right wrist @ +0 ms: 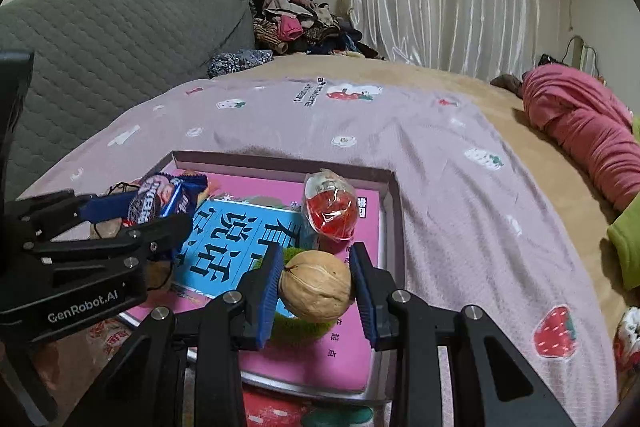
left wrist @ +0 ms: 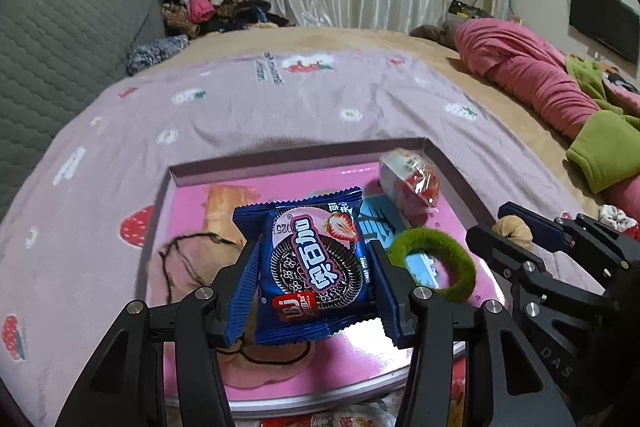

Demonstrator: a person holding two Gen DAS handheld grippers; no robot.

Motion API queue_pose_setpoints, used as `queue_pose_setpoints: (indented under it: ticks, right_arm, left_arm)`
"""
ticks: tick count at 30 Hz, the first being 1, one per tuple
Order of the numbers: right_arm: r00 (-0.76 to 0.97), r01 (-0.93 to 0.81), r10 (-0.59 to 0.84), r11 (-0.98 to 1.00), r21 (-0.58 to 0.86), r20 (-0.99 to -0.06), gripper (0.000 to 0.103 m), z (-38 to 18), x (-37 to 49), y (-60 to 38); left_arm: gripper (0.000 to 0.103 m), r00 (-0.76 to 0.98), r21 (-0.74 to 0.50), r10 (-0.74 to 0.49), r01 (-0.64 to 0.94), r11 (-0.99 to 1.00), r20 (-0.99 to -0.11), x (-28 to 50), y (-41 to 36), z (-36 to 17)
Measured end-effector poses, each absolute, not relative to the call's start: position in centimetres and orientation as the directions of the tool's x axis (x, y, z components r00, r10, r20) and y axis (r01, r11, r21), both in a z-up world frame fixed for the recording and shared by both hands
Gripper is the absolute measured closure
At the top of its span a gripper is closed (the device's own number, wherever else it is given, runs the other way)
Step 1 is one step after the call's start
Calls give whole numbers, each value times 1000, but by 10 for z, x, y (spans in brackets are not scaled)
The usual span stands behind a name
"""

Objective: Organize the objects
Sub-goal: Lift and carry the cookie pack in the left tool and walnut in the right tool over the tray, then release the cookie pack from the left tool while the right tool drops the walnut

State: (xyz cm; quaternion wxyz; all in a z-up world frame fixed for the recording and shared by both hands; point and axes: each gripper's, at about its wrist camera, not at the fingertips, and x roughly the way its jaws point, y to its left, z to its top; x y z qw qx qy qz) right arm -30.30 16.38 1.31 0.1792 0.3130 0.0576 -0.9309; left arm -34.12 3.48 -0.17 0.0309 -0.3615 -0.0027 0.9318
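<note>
Left claw (left wrist: 312, 267) half open, clamps blue cookie packet (left wrist: 314, 263); right claw (right wrist: 316, 287) narrower, pinches walnut (right wrist: 316, 286) above pink tray (right wrist: 394, 211).

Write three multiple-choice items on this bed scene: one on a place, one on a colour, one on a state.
1. Where is the fuzzy hair ring?
A. in the pink tray
B. on the grey pillow
C. on the curtain

2. What colour is the cookie packet?
A. yellow
B. blue
C. white

3. What does the right gripper hold?
A. nothing
B. a spoon
C. a walnut

Answers: 1 A, the ring lies on the tray floor. 2 B, the wrapper in the left gripper is blue. 3 C, both pads press on the nut.
</note>
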Motion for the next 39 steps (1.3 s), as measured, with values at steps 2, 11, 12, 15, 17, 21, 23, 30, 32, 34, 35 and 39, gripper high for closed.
queue_pose_setpoints:
  ticks: [2,11,12,15,17,21,23,30,32,34,35,39]
  right_arm:
    - [-735,374,-301,-928,7,-608,68,8,-306,165]
    - [-725,367,-282,-930,-6,-628,68,-1,-314,162]
    - [-726,370,-281,-929,-12,-628,68,-2,-314,162]
    - [-719,378,-285,-926,-13,-634,68,-5,-317,158]
    - [-714,387,-284,-922,-23,-640,68,-8,-319,154]
    - [-701,396,-272,-917,-43,-659,68,-12,-322,148]
    - [-697,399,-268,-916,-49,-665,68,-14,-321,146]
    - [-682,400,-265,-915,-44,-681,68,-17,-323,144]
    - [-678,403,-268,-914,-40,-684,68,-17,-323,145]
    - [-675,406,-271,-913,-39,-686,68,-17,-324,144]
    - [-675,406,-270,-913,-40,-687,68,-18,-324,144]
    - [-679,400,-270,-916,-36,-683,66,-16,-323,147]
  left_arm:
    - [49,-729,-28,62,-60,-998,-681,-343,34,-6]
    - [49,-705,-27,77,-82,-996,-705,-348,41,-21]
    - [49,-704,-26,77,-83,-996,-706,-348,42,-21]
    - [49,-698,-20,74,-86,-996,-712,-350,44,-25]
    - [48,-690,-18,71,-84,-996,-721,-351,45,-28]
    - [48,-678,-13,61,-76,-997,-732,-354,44,-34]
    - [48,-671,-12,57,-72,-997,-740,-356,43,-37]
    - [48,-645,-37,74,-71,-997,-761,-358,40,-42]
    - [48,-637,-43,78,-71,-997,-767,-360,39,-44]
    - [48,-633,-46,80,-70,-996,-770,-359,38,-44]
    - [48,-633,-47,80,-69,-996,-770,-359,38,-44]
    - [48,-627,-41,73,-66,-997,-776,-358,38,-45]
